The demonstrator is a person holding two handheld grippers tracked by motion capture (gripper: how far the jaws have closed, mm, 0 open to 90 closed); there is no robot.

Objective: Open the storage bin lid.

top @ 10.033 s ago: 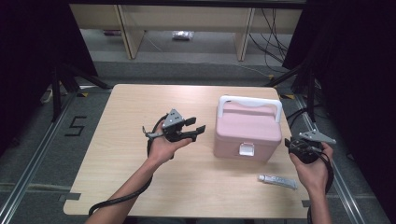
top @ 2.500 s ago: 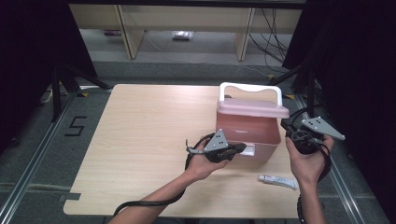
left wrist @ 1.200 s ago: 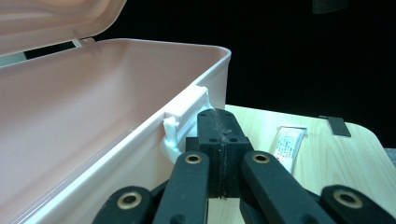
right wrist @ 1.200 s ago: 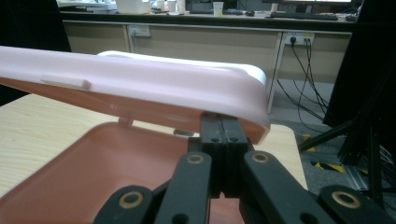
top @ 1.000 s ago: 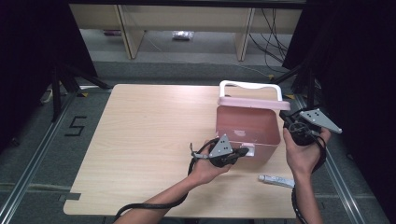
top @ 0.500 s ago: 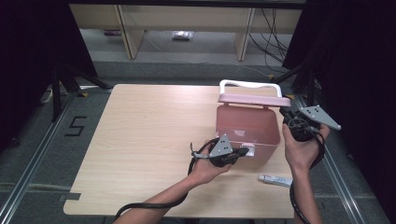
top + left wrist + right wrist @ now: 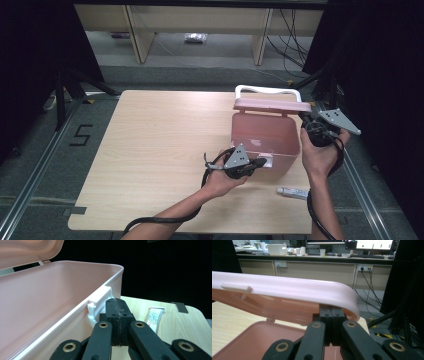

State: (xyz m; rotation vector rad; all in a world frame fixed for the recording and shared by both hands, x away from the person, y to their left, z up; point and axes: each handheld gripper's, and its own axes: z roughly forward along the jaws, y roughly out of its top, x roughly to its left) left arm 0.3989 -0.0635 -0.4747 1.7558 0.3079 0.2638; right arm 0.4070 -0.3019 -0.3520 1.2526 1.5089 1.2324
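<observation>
A pink box (image 7: 260, 137) with a white handle (image 7: 267, 91) stands on the table's right half, its lid (image 7: 270, 105) tilted up. My left gripper (image 7: 260, 162) is shut with nothing between its jaws, and its tips rest against the box's front beside the white latch (image 7: 98, 303). In the left gripper view, the left gripper (image 7: 117, 302) sits just below the box rim (image 7: 75, 265). My right gripper (image 7: 305, 117) is shut at the lid's right end. In the right gripper view, the right gripper (image 7: 331, 308) has its tips tucked under the lid (image 7: 287, 290), with the box's bare inside (image 7: 274, 337) below.
A small white tube (image 7: 294, 192) lies on the table near the front right, in front of the box; the tube (image 7: 155, 317) lies right of my jaws. The wooden table (image 7: 150, 140) spreads to the left. Black curtains flank both sides.
The lid has tipped a little further up, with the right gripper under its right end. The left gripper has stayed at the box's front.
</observation>
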